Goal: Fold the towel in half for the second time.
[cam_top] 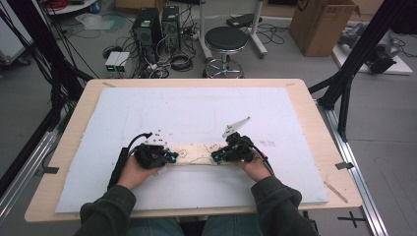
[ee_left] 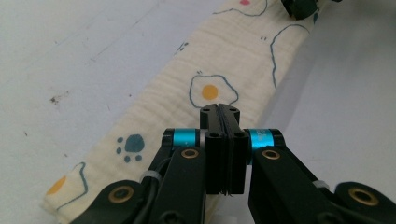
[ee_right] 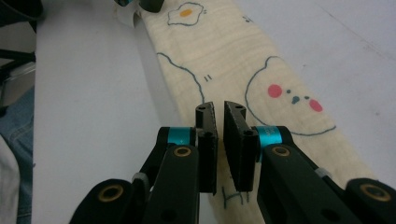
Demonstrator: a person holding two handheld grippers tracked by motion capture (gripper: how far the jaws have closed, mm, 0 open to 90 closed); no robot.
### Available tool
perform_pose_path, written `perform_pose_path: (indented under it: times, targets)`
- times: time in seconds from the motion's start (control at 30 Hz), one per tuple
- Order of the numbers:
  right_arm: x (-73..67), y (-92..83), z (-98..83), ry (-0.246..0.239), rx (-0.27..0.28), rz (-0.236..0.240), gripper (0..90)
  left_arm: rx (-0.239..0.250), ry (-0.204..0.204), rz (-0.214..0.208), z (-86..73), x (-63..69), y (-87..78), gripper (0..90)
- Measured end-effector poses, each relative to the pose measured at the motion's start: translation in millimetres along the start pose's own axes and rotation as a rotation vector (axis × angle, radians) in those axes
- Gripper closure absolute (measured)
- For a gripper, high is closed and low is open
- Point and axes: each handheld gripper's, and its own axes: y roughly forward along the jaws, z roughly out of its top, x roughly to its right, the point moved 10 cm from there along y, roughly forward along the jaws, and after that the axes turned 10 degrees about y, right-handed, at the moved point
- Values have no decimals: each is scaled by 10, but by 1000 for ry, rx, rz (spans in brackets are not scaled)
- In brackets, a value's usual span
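Folded cream cloth strip (cam_top: 194, 155) with fried-egg and paw prints lies flat on white sheet (cam_top: 196, 113) covering bench (cam_top: 314, 113), near its front edge, between both hands. Left gripper (ee_left: 219, 109) at strip's left end: jaws clenched, pads pressed flat together over cloth edge; probably pinching fabric, though pinch itself hidden. Right gripper (ee_right: 220, 108) at strip's right end: jaws nearly clenched, narrow slit between them, poised above cloth near bear-face print; grip uncertain.

A folded cloth (cam_top: 196, 154) lies on the mat (cam_top: 206, 105) near the table's (cam_top: 314, 123) front edge. The left gripper (cam_top: 169, 157) sits at its left end, the right gripper (cam_top: 215, 157) at its right.
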Motion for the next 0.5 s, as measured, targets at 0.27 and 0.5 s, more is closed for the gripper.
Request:
perform_pose_path:
  times: [0.27, 0.5]
  targets:
    - [76, -4, -122, -12, -25, -39, 813, -24, -18, 0, -173, -29, -52, 870]
    - [163, -131, -235, -22, -11, -76, 773, -9, -19, 5, -254, -35, -145, 825]
